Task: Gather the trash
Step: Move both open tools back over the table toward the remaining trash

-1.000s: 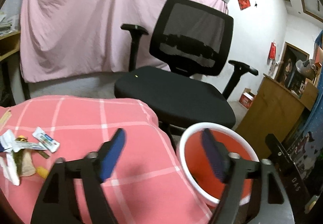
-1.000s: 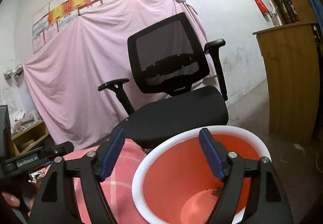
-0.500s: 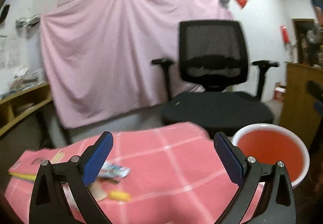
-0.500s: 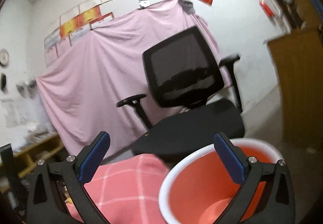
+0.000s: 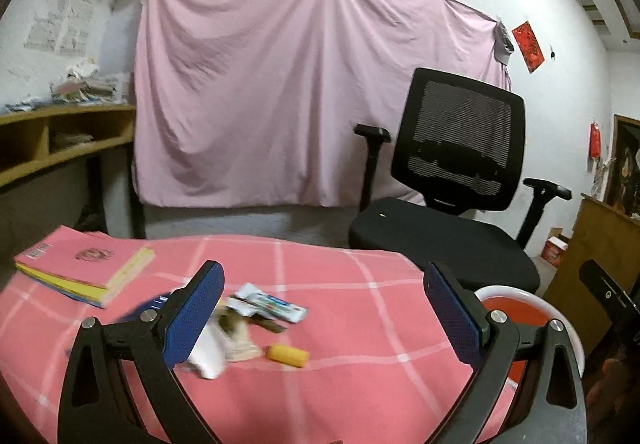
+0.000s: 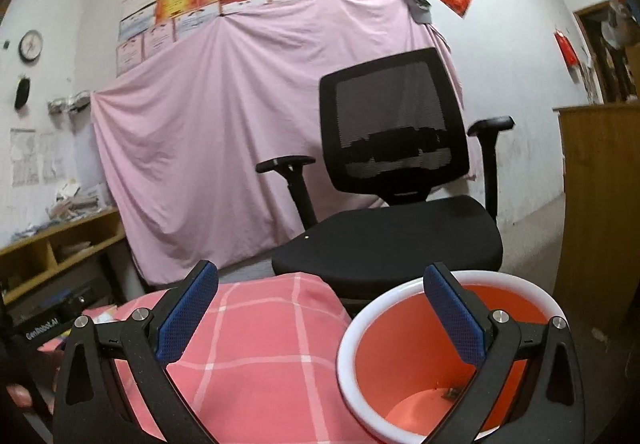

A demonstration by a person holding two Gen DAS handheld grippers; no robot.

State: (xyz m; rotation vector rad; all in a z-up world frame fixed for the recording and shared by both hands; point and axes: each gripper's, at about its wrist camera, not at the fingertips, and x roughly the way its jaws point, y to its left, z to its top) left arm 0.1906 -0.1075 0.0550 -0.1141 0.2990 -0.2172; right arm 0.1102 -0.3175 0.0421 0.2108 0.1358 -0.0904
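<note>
Room: a pink sheet (image 5: 304, 83) hangs over the far white wall, papers pinned above it; a wooden shelf unit (image 5: 60, 147) stands at far left, a wooden cabinet (image 6: 600, 203) at right. A black mesh office chair (image 5: 448, 203) sits just beyond the table's far right corner.

Surface: a pink checked tablecloth (image 5: 340, 324) covers the table and drops off its far edge, with bare floor between that edge and the sheet. A pink book (image 5: 80, 268) lies at far left.

Bin: an orange bin with a white rim (image 6: 400, 344) stands off the table's right edge, below my right tongs (image 6: 320, 314); a small dark scrap (image 6: 452, 392) lies at its bottom.

Trash: a cluster of wrappers (image 5: 256, 308) rests near the cloth's middle, a small yellow piece (image 5: 288, 355) just to its right, well apart from the bin.

Tongs: my left tongs (image 5: 324, 316) hover over the trash. Both pairs stand wide apart with nothing between the blue pads (image 5: 196, 316).
</note>
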